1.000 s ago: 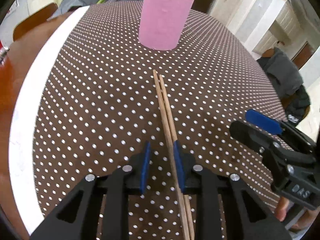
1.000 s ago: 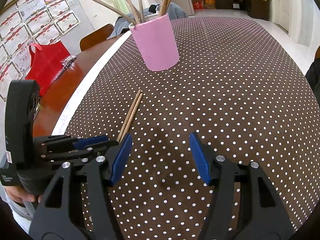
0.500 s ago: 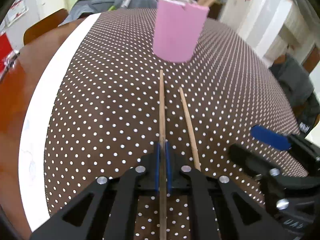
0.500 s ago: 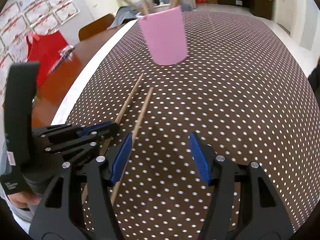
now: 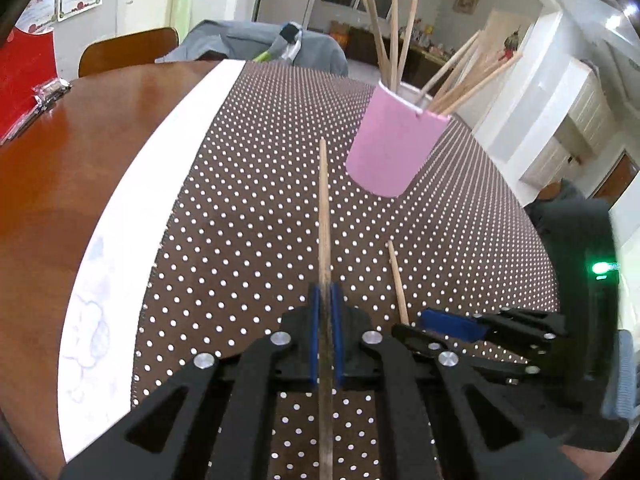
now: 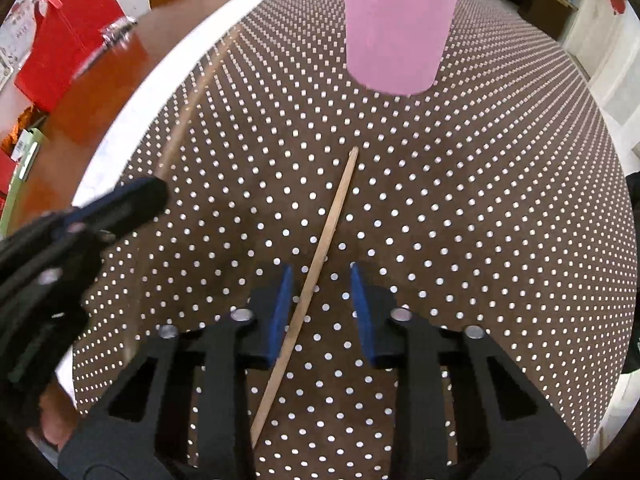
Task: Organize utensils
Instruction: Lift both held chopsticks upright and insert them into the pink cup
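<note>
My left gripper (image 5: pixel 325 292) is shut on one wooden chopstick (image 5: pixel 324 208), which is lifted off the cloth and points toward the pink cup (image 5: pixel 394 148) that holds several more sticks. The second chopstick (image 6: pixel 332 216) lies flat on the dotted tablecloth, short of the pink cup (image 6: pixel 400 28). My right gripper (image 6: pixel 320 276) straddles it; its jaws are closing, and a gap still shows between each blue pad and the stick. In the left wrist view the right gripper (image 5: pixel 420 328) sits at the lower end of that chopstick (image 5: pixel 398 284). The left gripper (image 6: pixel 148 192) is blurred in the right wrist view.
The brown dotted cloth (image 6: pixel 480 200) has a white border (image 5: pixel 160 168), with bare wooden table (image 5: pixel 80 152) to its left. A red bag (image 6: pixel 64 52) stands on that wood. A chair (image 5: pixel 128 50) and grey clothing (image 5: pixel 256 40) lie beyond the far edge.
The left gripper shut on one of the two chopsticks and lifted it away from the other. The right gripper moved over the remaining chopstick and its jaws narrowed.
</note>
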A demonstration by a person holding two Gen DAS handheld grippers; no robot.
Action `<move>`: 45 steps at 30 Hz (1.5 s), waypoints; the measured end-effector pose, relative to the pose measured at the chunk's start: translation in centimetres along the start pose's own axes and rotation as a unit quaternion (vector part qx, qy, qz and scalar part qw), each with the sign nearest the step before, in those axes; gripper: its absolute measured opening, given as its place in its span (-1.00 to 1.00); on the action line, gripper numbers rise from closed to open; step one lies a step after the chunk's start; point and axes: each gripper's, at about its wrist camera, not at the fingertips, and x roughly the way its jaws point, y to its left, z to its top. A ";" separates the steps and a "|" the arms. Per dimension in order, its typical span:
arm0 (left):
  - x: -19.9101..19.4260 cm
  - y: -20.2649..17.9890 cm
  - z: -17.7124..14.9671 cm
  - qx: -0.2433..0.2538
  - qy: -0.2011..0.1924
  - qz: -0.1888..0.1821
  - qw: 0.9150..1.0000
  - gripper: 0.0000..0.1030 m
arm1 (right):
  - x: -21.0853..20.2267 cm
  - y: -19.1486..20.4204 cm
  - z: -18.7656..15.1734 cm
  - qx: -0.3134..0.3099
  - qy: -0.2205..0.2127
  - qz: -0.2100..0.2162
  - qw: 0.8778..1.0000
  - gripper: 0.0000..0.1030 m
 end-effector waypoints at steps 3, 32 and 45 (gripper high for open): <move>-0.5 -0.1 0.1 -0.001 -0.012 -0.009 1.000 -0.88 | 0.3 -0.1 0.6 0.000 0.001 -0.009 1.000 -0.81; -8.7 -9.6 5.0 0.084 -0.339 -0.126 0.929 -0.88 | -16.3 -9.3 0.0 0.080 -0.445 0.117 0.884 -0.88; -4.5 -9.4 11.5 0.044 -0.475 -0.104 0.873 -0.88 | -14.1 -11.3 6.1 0.090 -0.578 0.093 0.805 -0.88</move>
